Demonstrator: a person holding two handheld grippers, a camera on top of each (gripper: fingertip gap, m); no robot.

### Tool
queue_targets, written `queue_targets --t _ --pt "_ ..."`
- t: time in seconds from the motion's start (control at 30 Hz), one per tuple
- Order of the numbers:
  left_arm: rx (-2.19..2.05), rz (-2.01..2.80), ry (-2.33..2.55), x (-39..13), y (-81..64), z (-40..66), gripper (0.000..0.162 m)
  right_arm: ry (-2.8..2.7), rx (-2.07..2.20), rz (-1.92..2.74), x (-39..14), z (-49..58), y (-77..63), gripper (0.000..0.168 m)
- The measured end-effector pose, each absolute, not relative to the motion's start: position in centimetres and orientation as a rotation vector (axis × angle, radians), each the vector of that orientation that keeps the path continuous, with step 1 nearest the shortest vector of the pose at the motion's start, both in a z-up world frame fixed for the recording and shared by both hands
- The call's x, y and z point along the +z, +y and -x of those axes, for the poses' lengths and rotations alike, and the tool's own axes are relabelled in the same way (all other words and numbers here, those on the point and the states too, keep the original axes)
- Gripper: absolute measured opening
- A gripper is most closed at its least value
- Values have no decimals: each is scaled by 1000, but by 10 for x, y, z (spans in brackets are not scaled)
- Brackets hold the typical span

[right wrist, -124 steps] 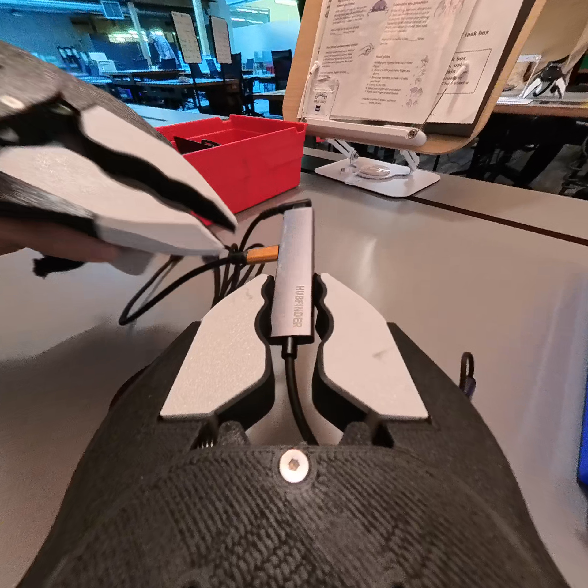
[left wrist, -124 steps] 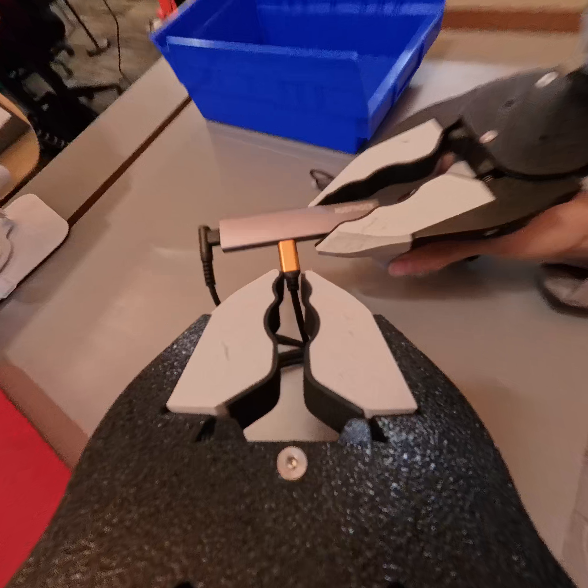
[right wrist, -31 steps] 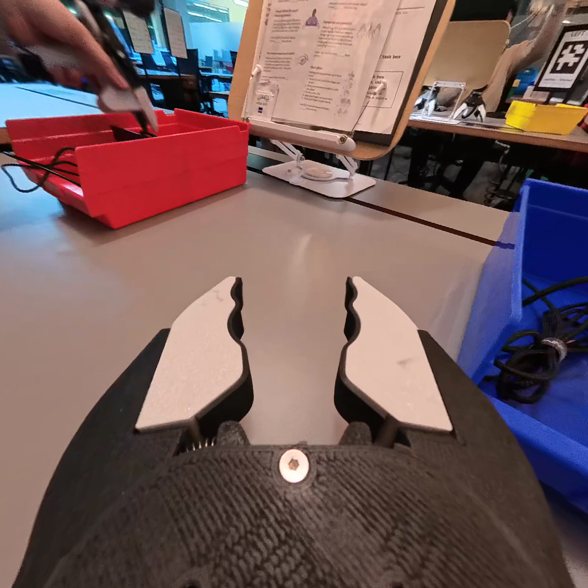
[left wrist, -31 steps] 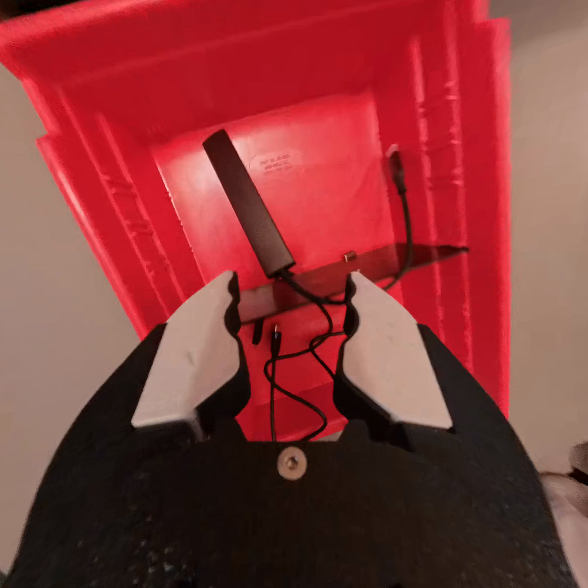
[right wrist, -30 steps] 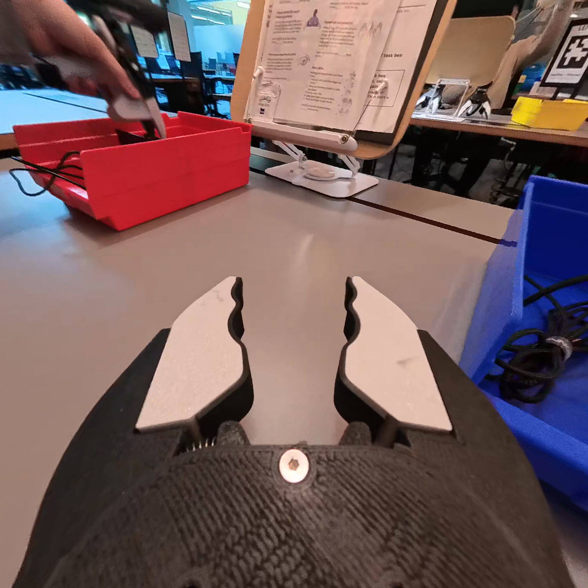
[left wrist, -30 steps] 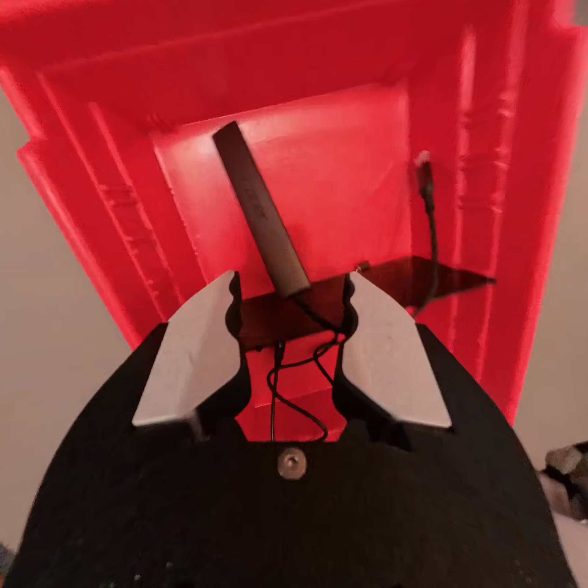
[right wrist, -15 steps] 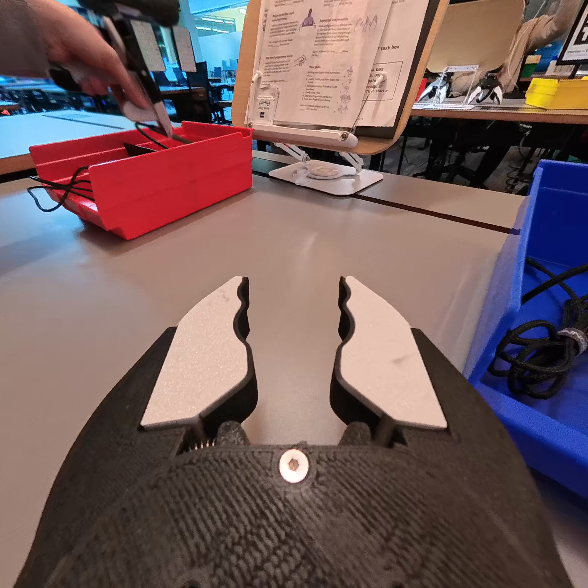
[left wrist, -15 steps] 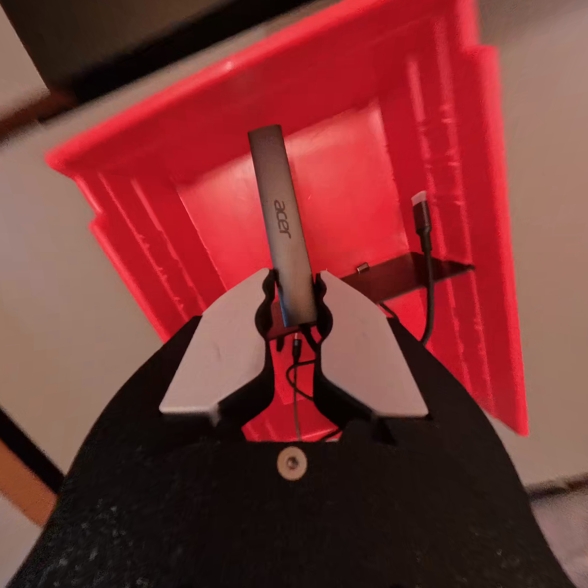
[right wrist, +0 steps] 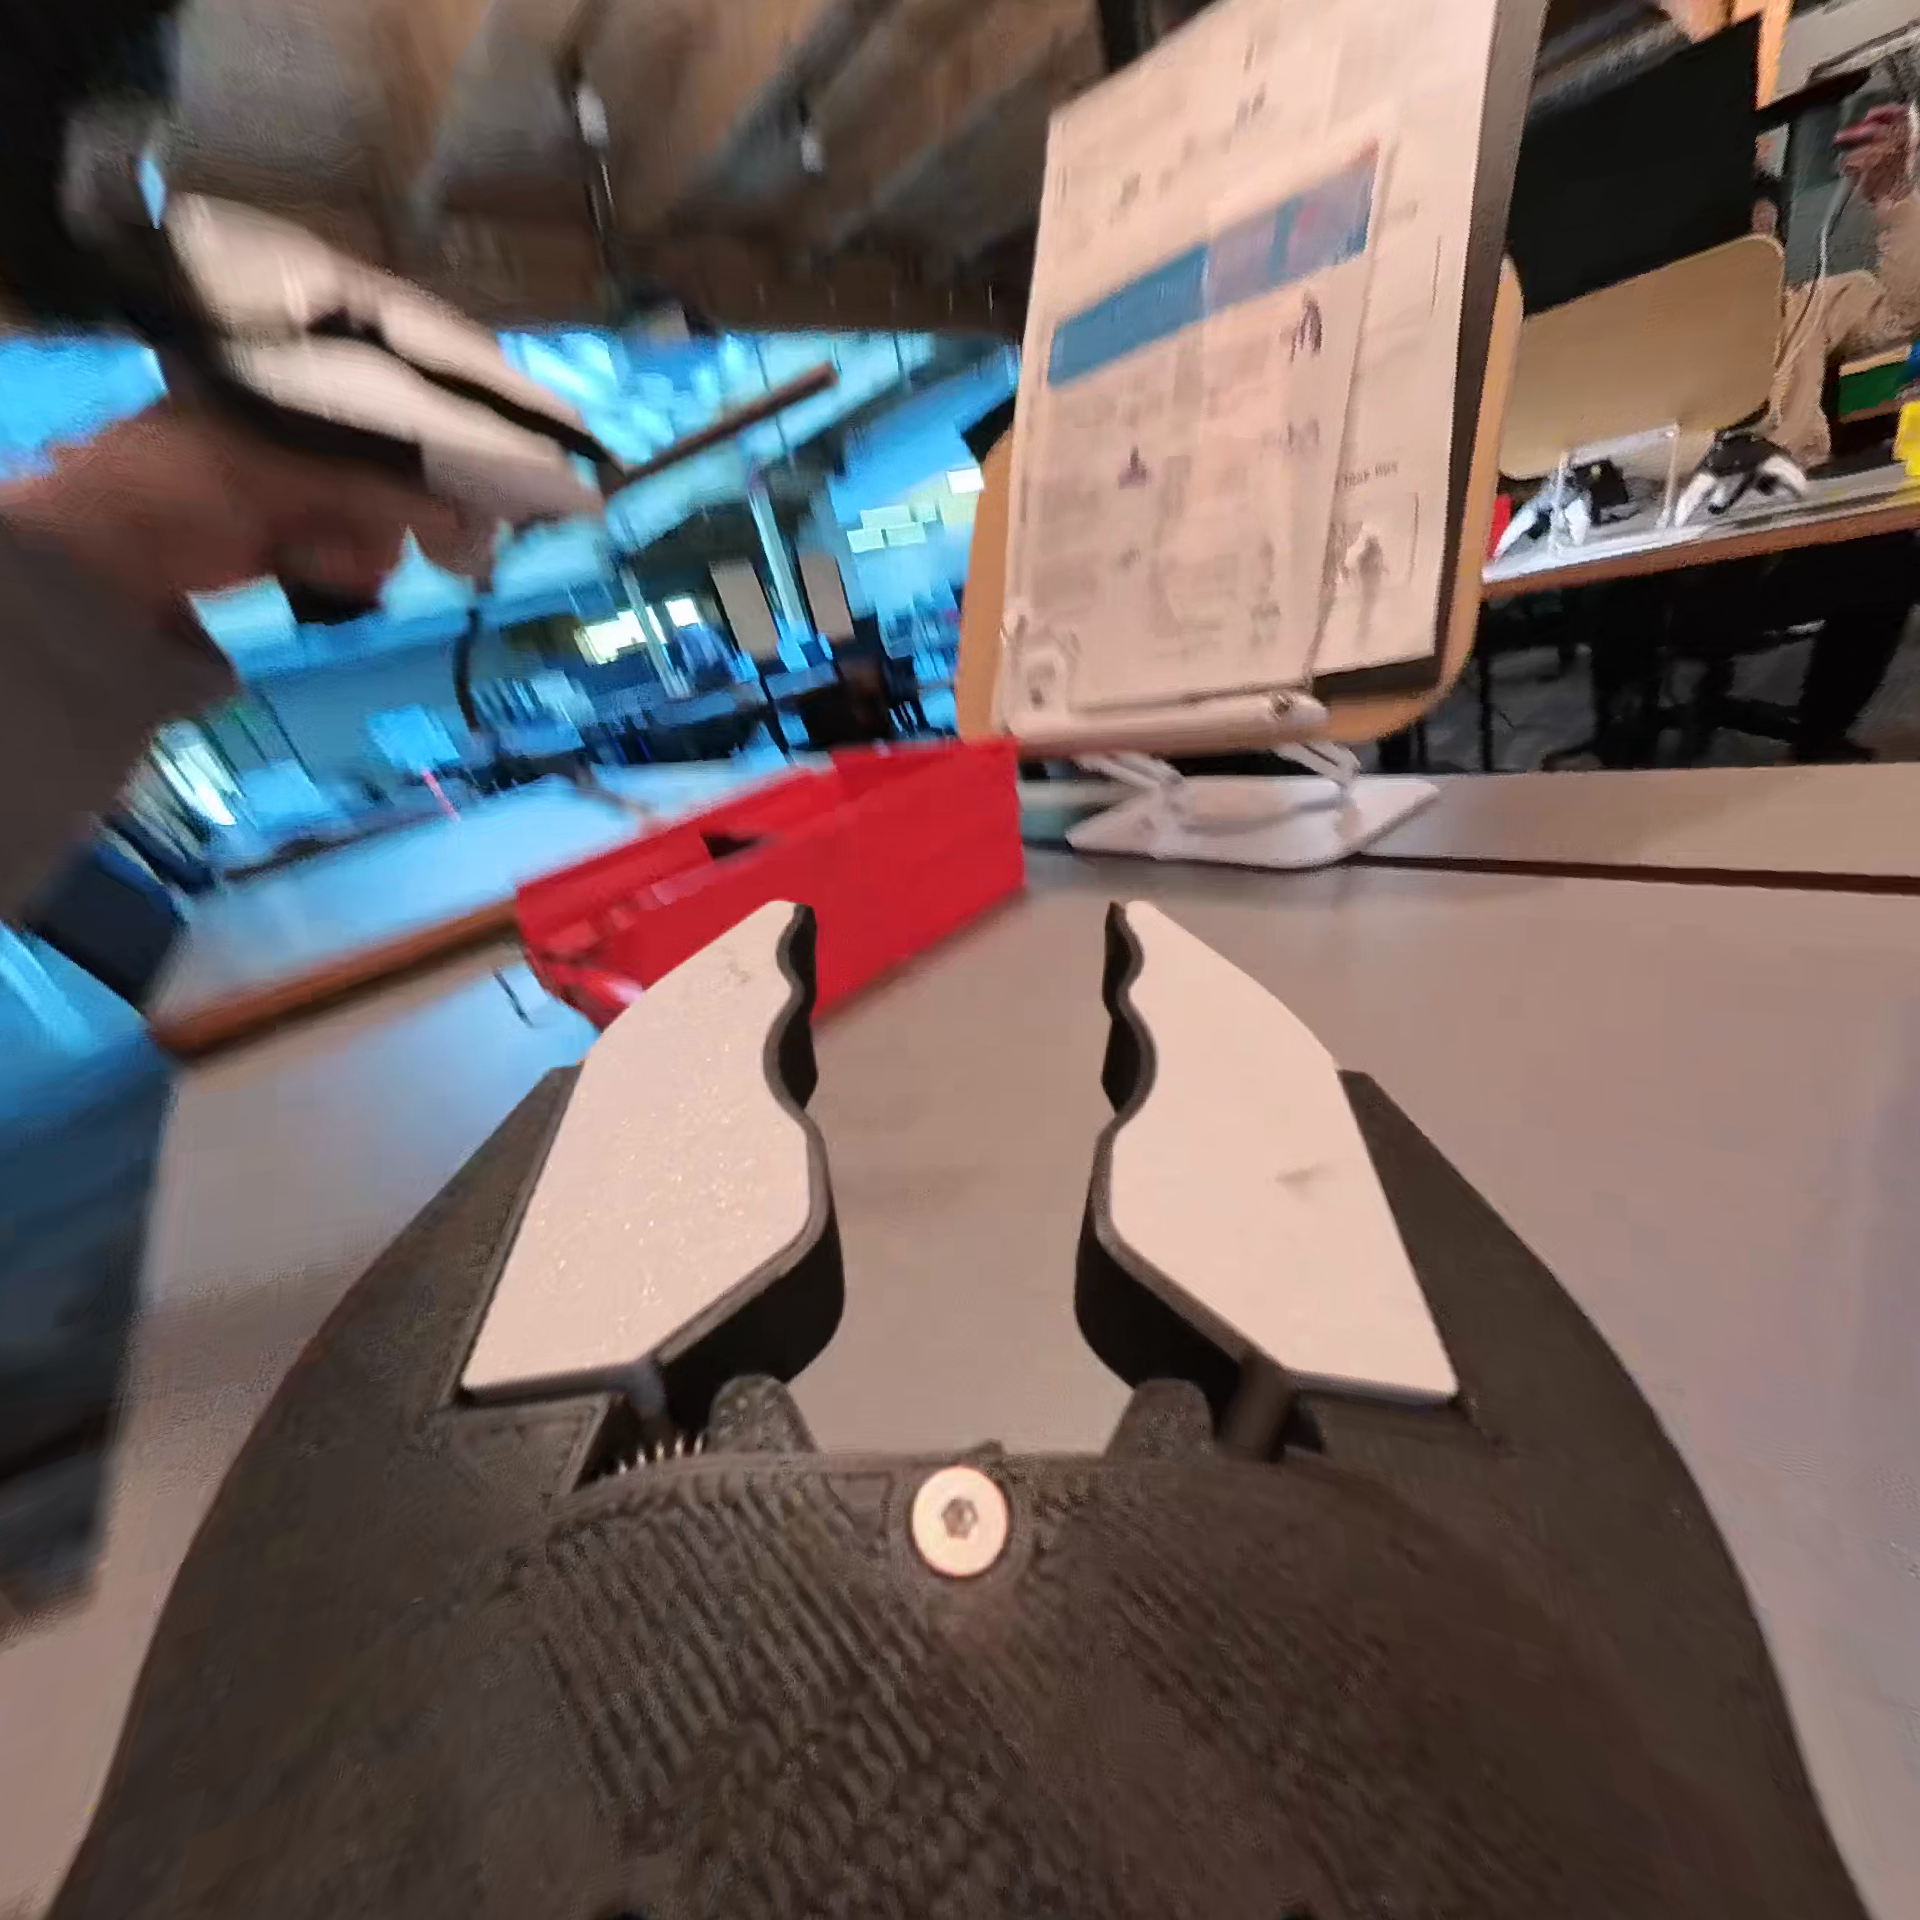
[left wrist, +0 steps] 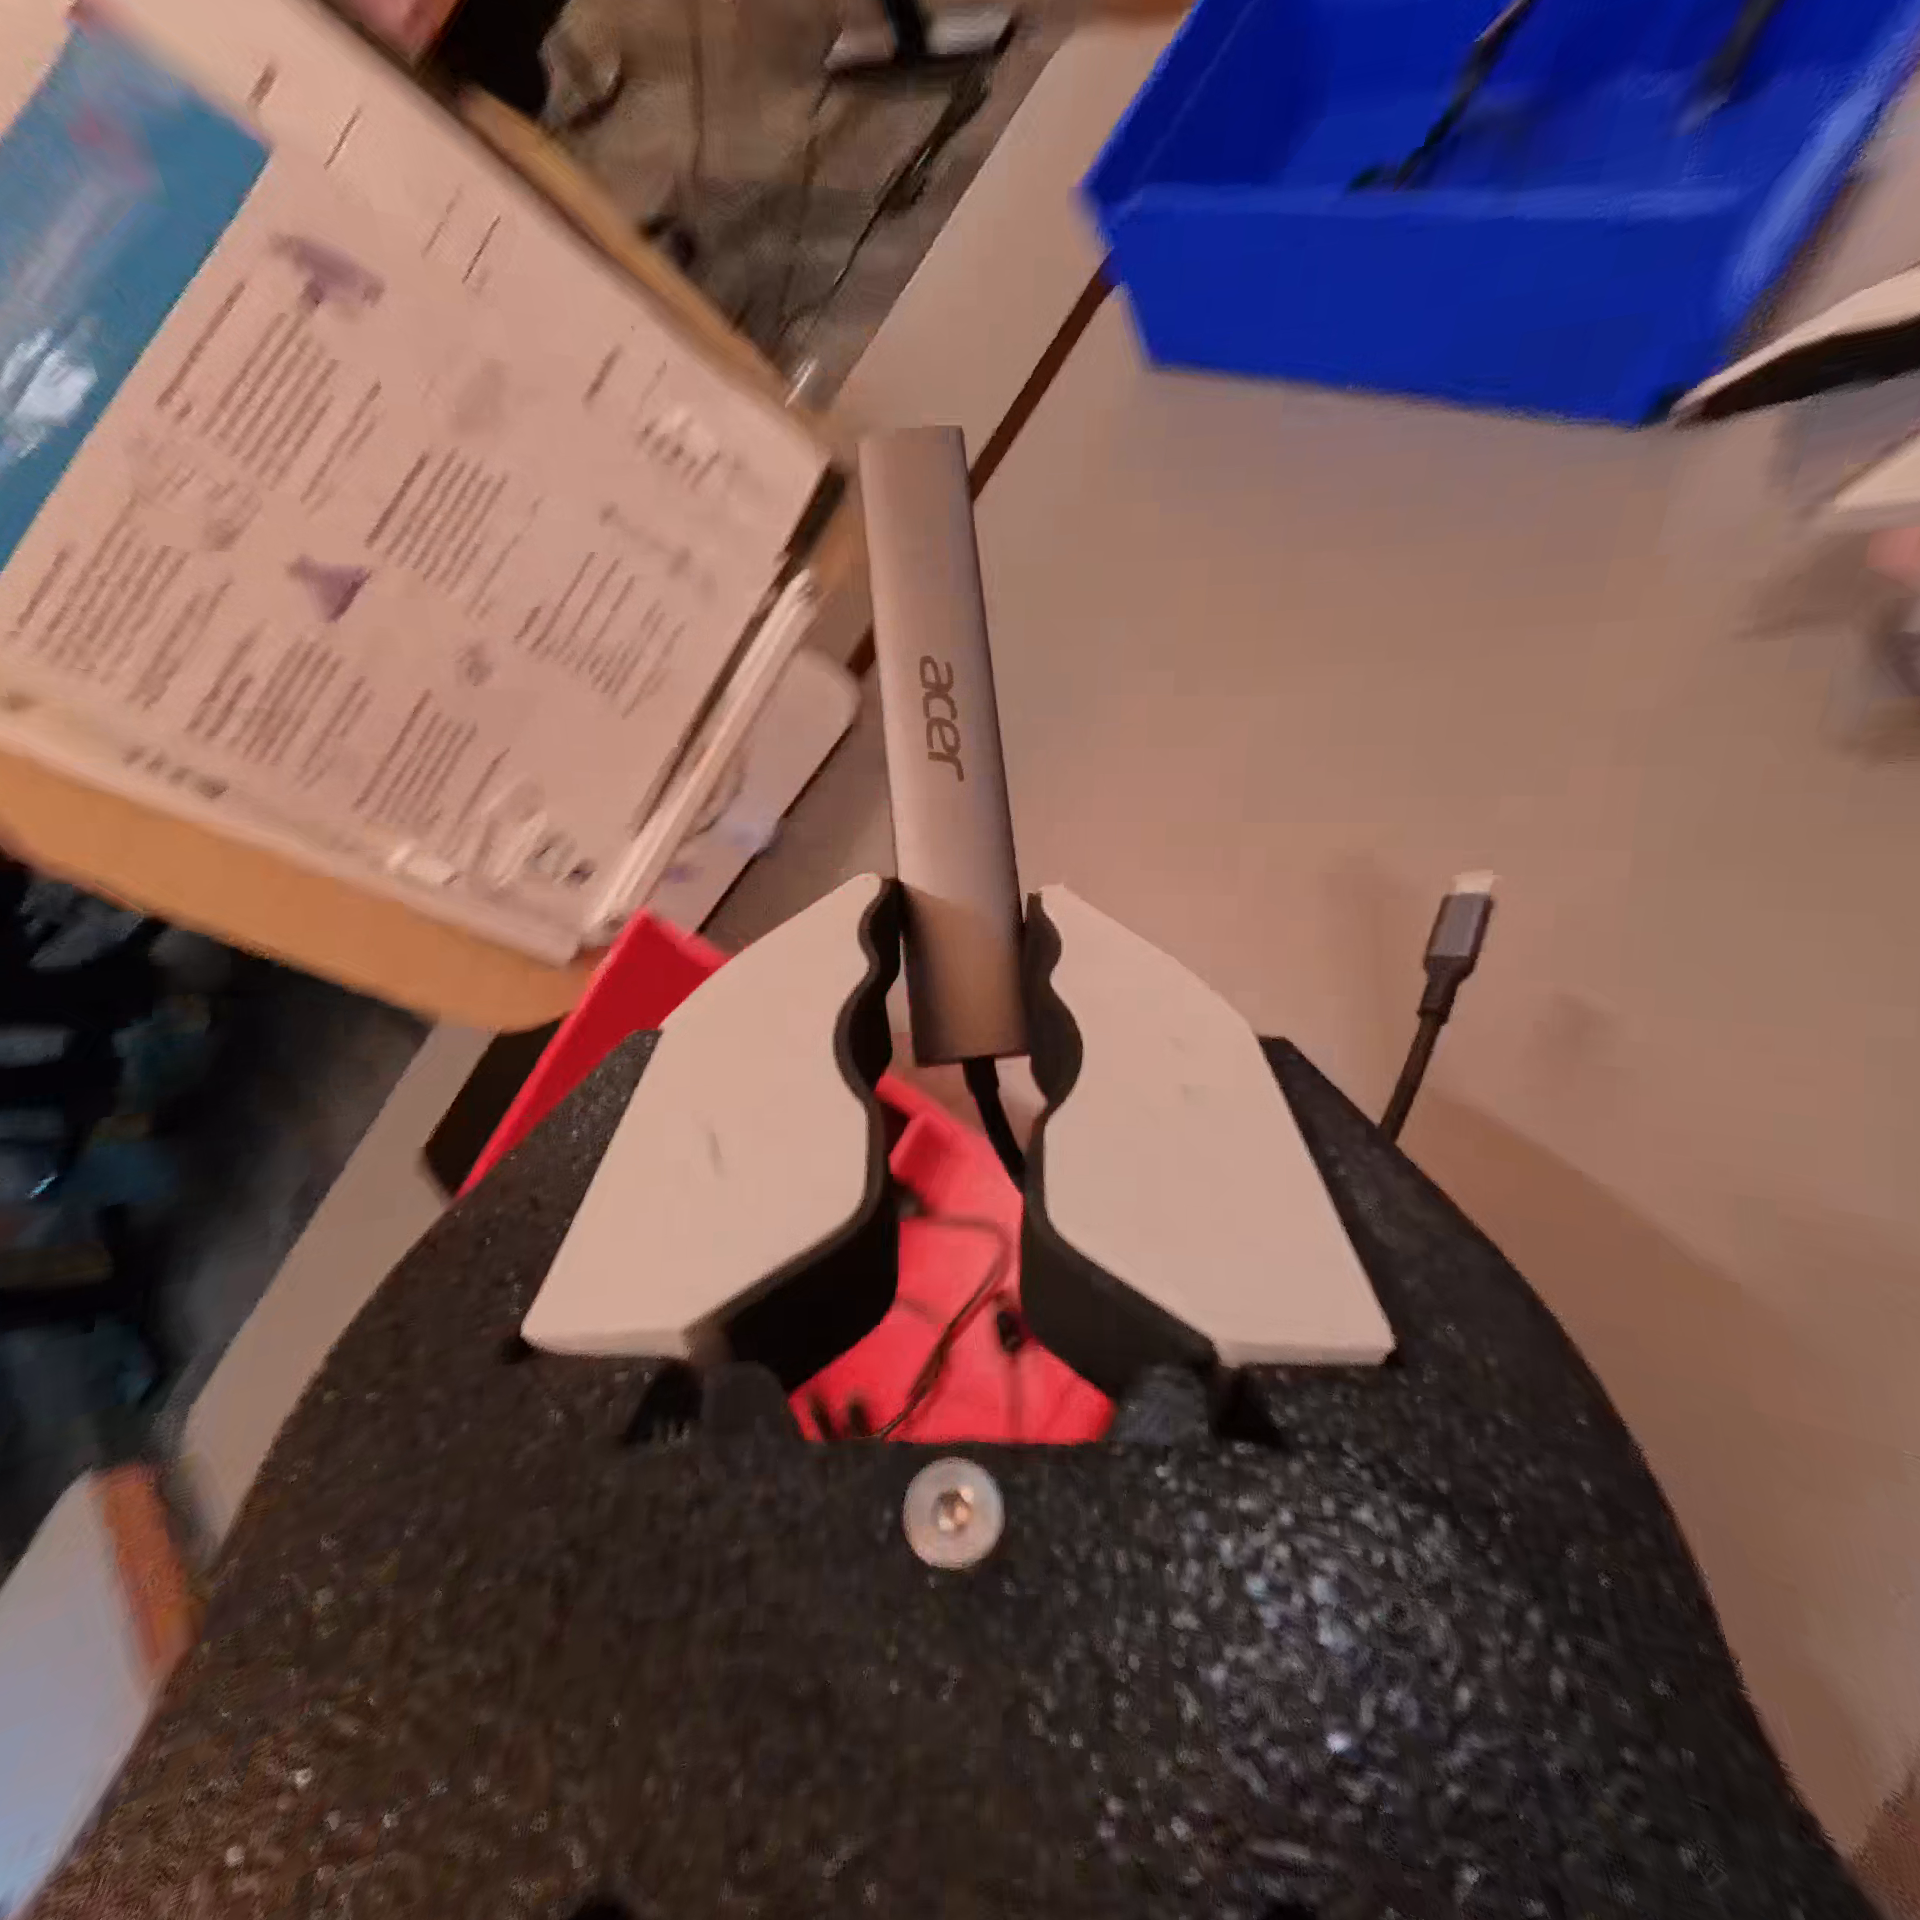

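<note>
Grey hub (left wrist: 951, 748) sits clamped between the left gripper (left wrist: 958, 914) fingers, raised above the red bin (left wrist: 956, 1340), its cable plug (left wrist: 1460, 930) dangling alongside. Right gripper (right wrist: 958, 925) hovers over the counter (right wrist: 1558, 1091), fingers apart and holding nothing.

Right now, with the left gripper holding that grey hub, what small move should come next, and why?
Probably keep lifting it a bit. The left gripper is shut on the grey USB hub, whose black cable trails down behind the gripper, near the red bin. The right gripper is open over the bare table.
</note>
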State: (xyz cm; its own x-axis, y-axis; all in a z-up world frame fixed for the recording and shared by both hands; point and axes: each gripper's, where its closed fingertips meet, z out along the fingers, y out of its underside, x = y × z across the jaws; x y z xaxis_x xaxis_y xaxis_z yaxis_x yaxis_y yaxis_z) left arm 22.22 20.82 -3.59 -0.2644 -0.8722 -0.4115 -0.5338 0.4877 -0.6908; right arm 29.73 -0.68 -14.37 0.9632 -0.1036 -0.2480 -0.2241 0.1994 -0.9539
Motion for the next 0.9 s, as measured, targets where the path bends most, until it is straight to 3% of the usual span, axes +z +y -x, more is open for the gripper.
queue_targets --t 0.03,0.33,0.37,0.43,0.77,0.9 --pt "-599 1129 1950 -37 184 -221 22 306 158 1310 -133 -290 -4 51" --pt "-628 777 1923 -114 45 -220 22 455 604 1170 -115 -254 15 49" --pt "-638 780 1924 -123 38 -221 22 451 635 1159 -116 -252 15 42" --pt "-666 806 1897 -135 33 -223 22 432 687 1147 -117 -247 15 11" --pt "-971 833 1959 -154 25 -214 21 251 681 1304 -123 -234 13 9" --pt "-1143 802 1989 -134 24 -209 47 110 623 1402 -121 -225 6 9"
